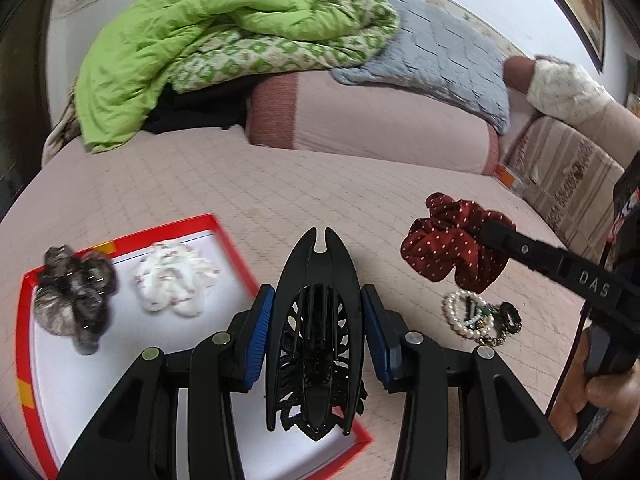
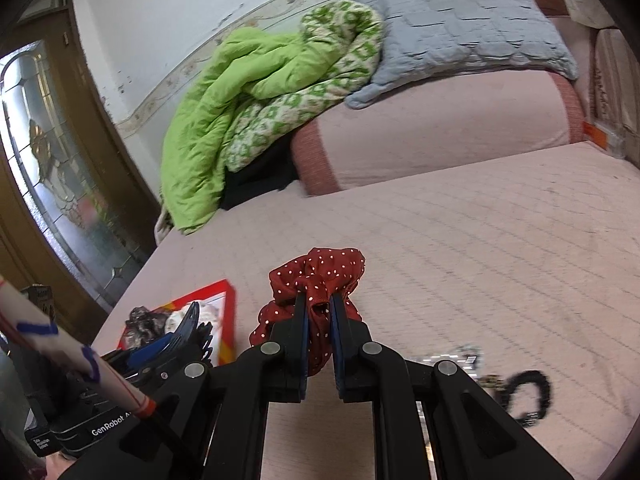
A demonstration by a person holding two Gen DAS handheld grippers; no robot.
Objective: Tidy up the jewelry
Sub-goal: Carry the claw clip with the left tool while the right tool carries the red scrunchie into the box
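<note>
My left gripper (image 1: 318,322) is shut on a black hair claw clip (image 1: 316,328) and holds it over the near right corner of a red-rimmed white tray (image 1: 168,228). A grey scrunchie (image 1: 74,298) and a white scrunchie (image 1: 172,282) lie in the tray. My right gripper (image 2: 319,312) is shut on a red polka-dot scrunchie (image 2: 316,280), held above the bed; it also shows in the left wrist view (image 1: 448,246). A pearl bracelet with small dark jewelry (image 1: 478,318) lies on the bed under it.
The pink quilted bed cover (image 1: 260,188) carries everything. A green quilt (image 1: 192,40), a grey pillow (image 1: 440,52) and a pink bolster (image 1: 380,120) are piled at the far side. A wooden door with glass (image 2: 48,152) stands left of the bed.
</note>
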